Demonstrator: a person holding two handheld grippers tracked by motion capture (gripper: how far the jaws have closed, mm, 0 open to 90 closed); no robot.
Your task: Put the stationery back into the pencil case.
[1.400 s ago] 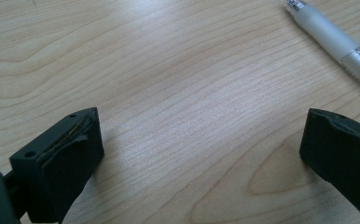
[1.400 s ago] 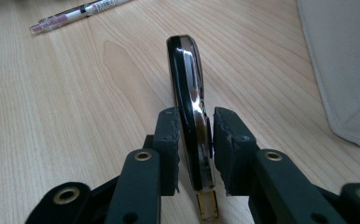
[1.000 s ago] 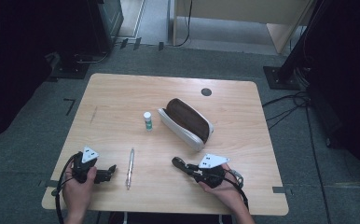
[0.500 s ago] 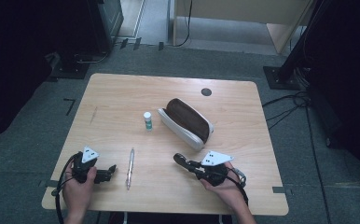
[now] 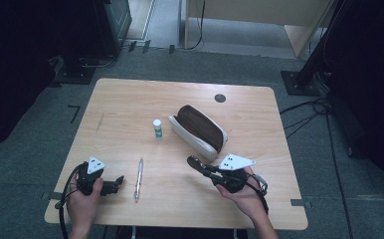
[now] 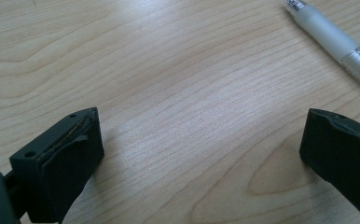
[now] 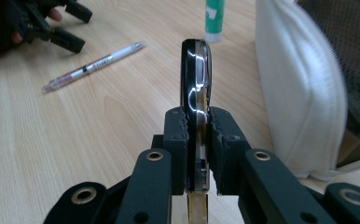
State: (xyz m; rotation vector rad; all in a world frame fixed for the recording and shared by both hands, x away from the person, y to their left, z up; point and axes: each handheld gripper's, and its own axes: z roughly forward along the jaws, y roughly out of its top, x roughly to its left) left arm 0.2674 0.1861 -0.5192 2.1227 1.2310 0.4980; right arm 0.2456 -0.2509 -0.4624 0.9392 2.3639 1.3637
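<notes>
My right gripper [image 5: 207, 171] is shut on a flat, glossy black object [image 5: 195, 162], perhaps a key fob, and holds it just above the table in front of the pouch. In the right gripper view the black object [image 7: 196, 70] stands on edge, pinched between the pads [image 7: 182, 135] of that gripper [image 7: 197, 126]. An open white pouch [image 5: 200, 128] with a dark brown lining lies mid-table. My left gripper [image 5: 118, 183] rests open at the front left with nothing between its jaws; a clear pen [image 5: 139, 178] lies just to its right. The left gripper [image 6: 201, 144] sits on bare wood, with the pen [image 6: 332, 37] past it.
A small white bottle [image 5: 157, 128] with a green label stands left of the pouch. A dark round cap [image 5: 220, 98] is set into the wooden table [image 5: 130, 109] near the far edge. Dark stands and cables sit on the floor around it.
My right gripper has risen off the table with the black object still clamped in it. The left gripper, pen, bottle and pouch have stayed put.
</notes>
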